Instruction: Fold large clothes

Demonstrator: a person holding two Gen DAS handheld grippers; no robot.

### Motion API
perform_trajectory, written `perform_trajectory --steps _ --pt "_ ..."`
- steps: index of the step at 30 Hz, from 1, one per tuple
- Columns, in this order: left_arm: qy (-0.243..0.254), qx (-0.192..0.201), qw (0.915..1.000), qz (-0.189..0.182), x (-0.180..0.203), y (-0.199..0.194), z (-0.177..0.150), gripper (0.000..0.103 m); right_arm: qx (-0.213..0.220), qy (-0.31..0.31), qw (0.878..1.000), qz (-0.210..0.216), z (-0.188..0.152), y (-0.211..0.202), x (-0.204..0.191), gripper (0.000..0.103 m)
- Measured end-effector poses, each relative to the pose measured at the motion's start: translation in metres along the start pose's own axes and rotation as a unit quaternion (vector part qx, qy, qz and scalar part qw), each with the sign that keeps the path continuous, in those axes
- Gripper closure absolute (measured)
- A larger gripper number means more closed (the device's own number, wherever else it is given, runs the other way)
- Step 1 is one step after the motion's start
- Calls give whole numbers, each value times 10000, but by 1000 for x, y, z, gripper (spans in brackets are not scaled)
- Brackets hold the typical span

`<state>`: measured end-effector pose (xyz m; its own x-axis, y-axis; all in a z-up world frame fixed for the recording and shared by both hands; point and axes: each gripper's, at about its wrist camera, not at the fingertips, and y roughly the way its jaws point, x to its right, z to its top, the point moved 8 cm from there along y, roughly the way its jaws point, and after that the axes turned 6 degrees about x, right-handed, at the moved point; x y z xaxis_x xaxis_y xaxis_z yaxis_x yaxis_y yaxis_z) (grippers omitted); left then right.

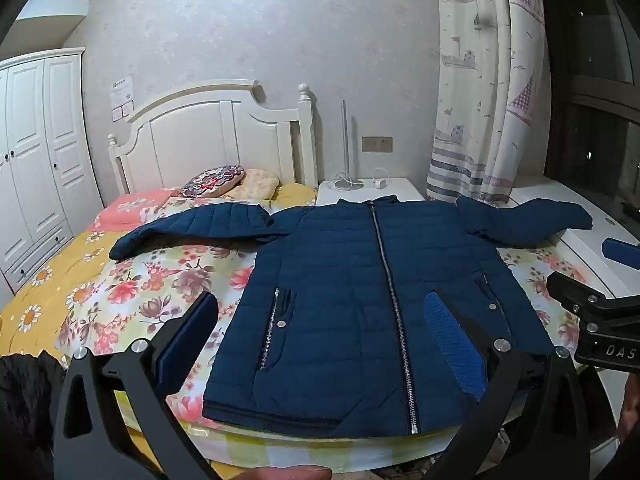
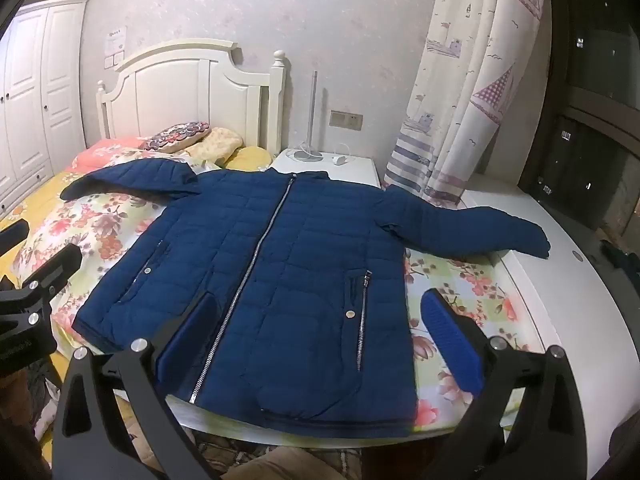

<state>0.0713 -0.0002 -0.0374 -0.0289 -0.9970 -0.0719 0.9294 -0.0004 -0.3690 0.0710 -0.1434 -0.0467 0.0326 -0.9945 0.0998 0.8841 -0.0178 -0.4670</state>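
Observation:
A navy quilted jacket (image 1: 352,296) lies flat and zipped, front up, on the floral bedspread (image 1: 168,280), sleeves spread left and right. It also shows in the right wrist view (image 2: 280,272). My left gripper (image 1: 320,320) is open and empty, held above the jacket's hem. My right gripper (image 2: 320,320) is open and empty, also above the hem, its right finger (image 2: 452,340) over the bedspread (image 2: 472,292). The right gripper's body shows at the right edge of the left wrist view (image 1: 600,312).
A white headboard (image 1: 208,136) and pillows (image 1: 212,184) are at the bed's far end. A white nightstand (image 1: 368,192) with a lamp base stands behind the collar. A curtain (image 1: 480,100) and a white sill (image 2: 560,264) lie right. A wardrobe (image 1: 36,160) stands left.

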Motion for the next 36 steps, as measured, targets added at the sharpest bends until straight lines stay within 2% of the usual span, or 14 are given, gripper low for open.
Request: perform_trajectory --steps 18,36 --pt "-8 -6 10000 -5 -8 0 -7 4 27 -8 10000 72 3 -5 -3 2" --pt "31 -35 10000 -14 0 -2 -9 4 32 -2 9999 167 1 -4 -7 2"
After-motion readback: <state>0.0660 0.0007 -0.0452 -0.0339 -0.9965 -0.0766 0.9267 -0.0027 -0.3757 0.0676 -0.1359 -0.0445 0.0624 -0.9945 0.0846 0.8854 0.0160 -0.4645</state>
